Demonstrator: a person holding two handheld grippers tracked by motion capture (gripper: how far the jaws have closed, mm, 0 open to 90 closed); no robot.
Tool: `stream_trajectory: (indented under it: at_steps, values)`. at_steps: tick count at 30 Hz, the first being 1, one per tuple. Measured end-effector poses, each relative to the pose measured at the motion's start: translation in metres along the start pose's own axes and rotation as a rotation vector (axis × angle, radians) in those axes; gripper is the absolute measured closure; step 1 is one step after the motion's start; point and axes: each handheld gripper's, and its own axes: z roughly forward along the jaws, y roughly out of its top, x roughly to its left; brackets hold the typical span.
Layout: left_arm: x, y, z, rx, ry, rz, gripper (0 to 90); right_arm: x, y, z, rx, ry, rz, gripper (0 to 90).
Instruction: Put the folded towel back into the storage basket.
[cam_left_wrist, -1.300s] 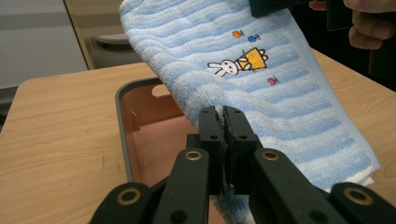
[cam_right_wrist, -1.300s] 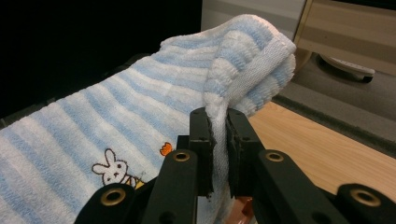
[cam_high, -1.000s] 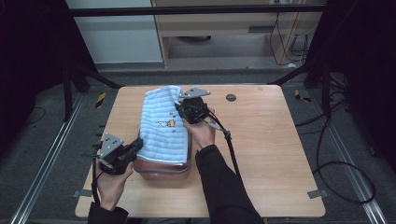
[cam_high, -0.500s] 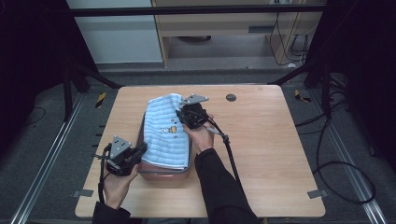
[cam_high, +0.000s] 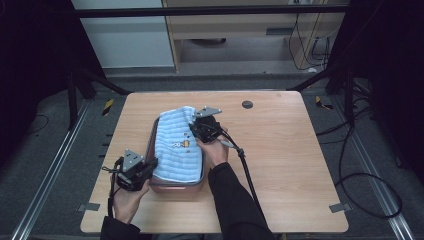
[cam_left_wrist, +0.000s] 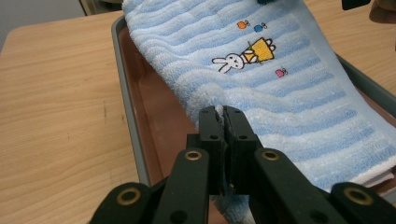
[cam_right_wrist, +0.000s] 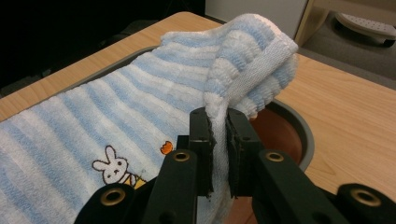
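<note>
Left gripper (cam_left_wrist: 223, 122): jaws pressed together on the near edge of the towel (cam_left_wrist: 280, 88), a fold of terry caught between the black pads; in the high view it sits at the tray's near-left corner, held by the left hand (cam_high: 126, 197).
Right gripper (cam_right_wrist: 219, 126): also pinching, this one clamped on the white hem at the far end of the towel, which bunches up and over the jaw tips; the right hand (cam_high: 214, 150) comes in from the tray's right side.
Towel: blue and white striped, with a small rabbit motif (cam_left_wrist: 243, 58) facing up; it lies stretched lengthwise across the tray, near edge low, far end lifted into a hump.
Tray (cam_left_wrist: 122, 70): long, grey-rimmed, with a reddish-brown inside, standing on the wooden table (cam_high: 300, 145); a strip of its floor shows bare along the left of the towel, and its rounded far end peeks out beyond the hump in the right gripper view.
In the tray: the towel and nothing else that I can make out.
Step in hand: both ends gripped, so this looks like the towel being handled as one sheet over the tray; whether it is going in or coming out I cannot tell.
Next move calls for: both hands moving together with even tension, keeping both pinches firm so neither hem slips, and keeping the cloth off the rim.
</note>
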Motion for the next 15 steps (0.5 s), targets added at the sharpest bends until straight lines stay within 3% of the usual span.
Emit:
stream_trajectory:
  at_steps: [15]
  values:
    - [0.000, -0.007, 0.005, 0.048, 0.004, 0.006, 86.1, 0.000, -0.021, 0.010, 0.077, -0.007, 0.000, 80.5]
